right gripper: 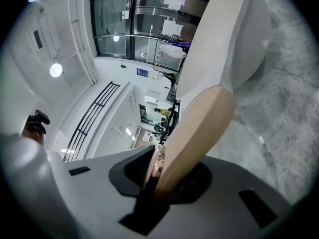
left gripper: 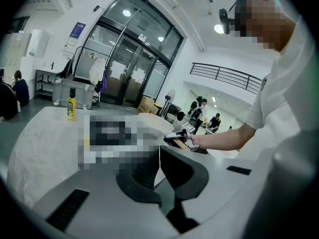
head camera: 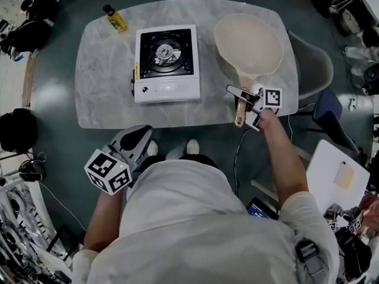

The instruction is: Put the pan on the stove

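The cream pan (head camera: 249,43) is pinched by its wooden handle (head camera: 239,116) between the jaws of the right gripper (head camera: 243,98) at the right side of the table (head camera: 103,93), beside the stove (head camera: 166,64), while the jaws of the left gripper (head camera: 141,136) are pressed together, empty.

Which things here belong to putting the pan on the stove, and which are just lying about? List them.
Job: pan, gripped by the right claw; stove; table.
Lying about: yellow bottle on the table's far left corner; chair beside the table; left claw, empty.
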`<state>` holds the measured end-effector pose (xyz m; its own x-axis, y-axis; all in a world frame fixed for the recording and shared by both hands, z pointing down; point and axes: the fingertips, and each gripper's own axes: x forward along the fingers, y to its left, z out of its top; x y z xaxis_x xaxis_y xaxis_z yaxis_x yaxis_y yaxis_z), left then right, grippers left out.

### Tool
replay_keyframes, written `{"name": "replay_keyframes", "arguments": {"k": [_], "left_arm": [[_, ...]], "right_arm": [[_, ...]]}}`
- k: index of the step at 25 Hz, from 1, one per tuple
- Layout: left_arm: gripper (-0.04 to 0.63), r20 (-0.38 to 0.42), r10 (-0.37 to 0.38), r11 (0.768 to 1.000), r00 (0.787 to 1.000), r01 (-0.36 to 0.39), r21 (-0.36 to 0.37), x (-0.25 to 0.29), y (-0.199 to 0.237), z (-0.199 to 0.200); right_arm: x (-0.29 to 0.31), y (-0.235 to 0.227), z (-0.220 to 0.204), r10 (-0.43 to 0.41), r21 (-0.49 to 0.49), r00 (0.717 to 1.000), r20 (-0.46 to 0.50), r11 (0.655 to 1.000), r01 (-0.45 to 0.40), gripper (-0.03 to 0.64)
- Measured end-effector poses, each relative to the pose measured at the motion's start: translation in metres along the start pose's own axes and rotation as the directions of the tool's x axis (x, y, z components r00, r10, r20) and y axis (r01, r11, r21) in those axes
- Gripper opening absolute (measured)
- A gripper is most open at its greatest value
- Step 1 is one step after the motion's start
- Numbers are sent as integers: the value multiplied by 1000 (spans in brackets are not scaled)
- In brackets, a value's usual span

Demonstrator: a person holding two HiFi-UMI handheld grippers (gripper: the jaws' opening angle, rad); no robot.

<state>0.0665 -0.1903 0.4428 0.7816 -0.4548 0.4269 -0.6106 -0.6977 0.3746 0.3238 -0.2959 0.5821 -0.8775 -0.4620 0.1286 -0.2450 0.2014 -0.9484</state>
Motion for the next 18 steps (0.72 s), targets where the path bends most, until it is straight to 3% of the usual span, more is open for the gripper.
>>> {"name": "replay_keyframes", "arguments": {"k": [18], "left_arm": [[20, 79, -39, 998, 996, 43, -53, -40, 45, 3]], "right_arm": [[58, 106, -23, 63, -55, 997, -54, 996, -66, 83]]}}
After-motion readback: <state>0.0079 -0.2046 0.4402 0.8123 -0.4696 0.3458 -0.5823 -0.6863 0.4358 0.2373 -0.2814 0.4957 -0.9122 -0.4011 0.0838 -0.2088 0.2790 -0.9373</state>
